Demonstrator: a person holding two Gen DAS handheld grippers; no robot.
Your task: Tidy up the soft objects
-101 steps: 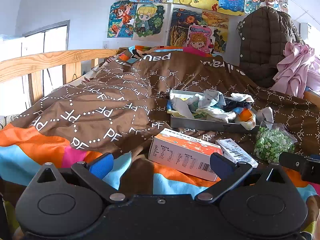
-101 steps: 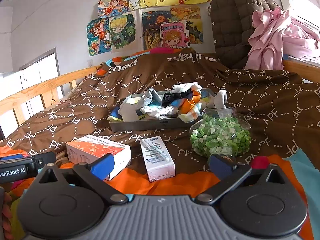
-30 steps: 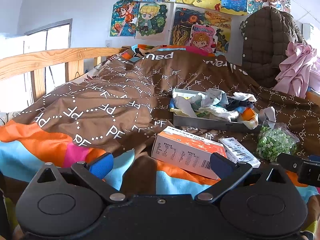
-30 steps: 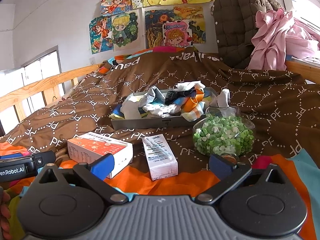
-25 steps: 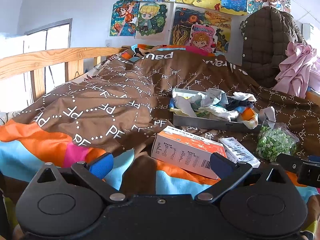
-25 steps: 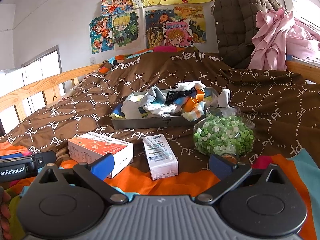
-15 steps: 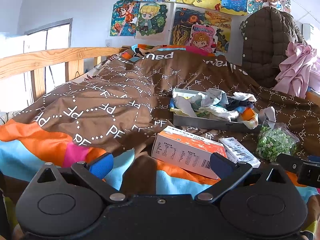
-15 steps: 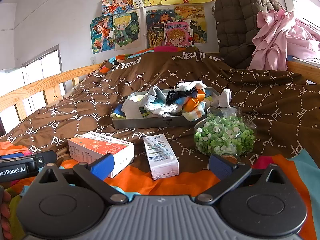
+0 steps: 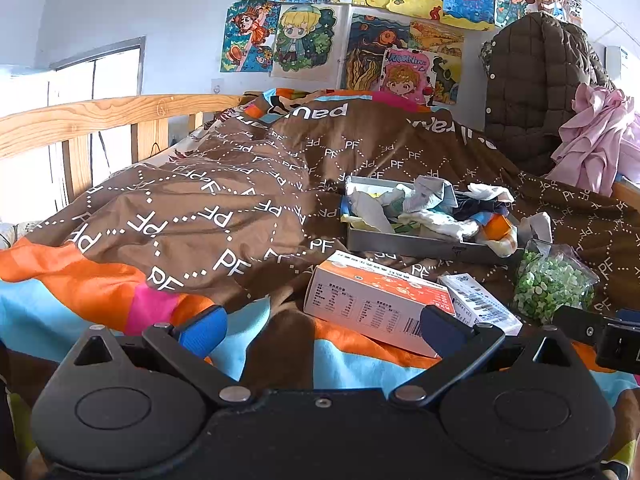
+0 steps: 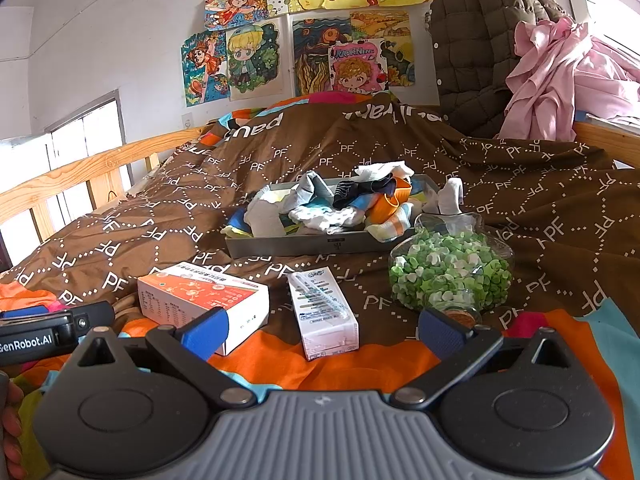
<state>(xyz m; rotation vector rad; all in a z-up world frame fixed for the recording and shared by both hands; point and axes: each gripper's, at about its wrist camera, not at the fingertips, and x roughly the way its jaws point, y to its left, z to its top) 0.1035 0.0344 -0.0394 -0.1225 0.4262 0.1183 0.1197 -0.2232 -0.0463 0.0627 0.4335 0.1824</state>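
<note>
Your left gripper (image 9: 320, 322) and right gripper (image 10: 322, 330) both gape wide, empty, low over the bedspread (image 10: 540, 200). The socks (image 10: 340, 204) lie heaped in the grey tray (image 10: 304, 245) beyond the boxes; they're light and limp, so pinch a bunched fold on top

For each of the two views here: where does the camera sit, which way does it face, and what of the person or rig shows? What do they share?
Left wrist: low over the bed's foot, facing the headboard wall; the open left gripper in front, the other tool at right.
Right wrist: further right, same heading; the open right gripper in front, a hand at the lower left edge.
Shared: grey tray of socks, orange box, white carton, green-filled jar.
</note>
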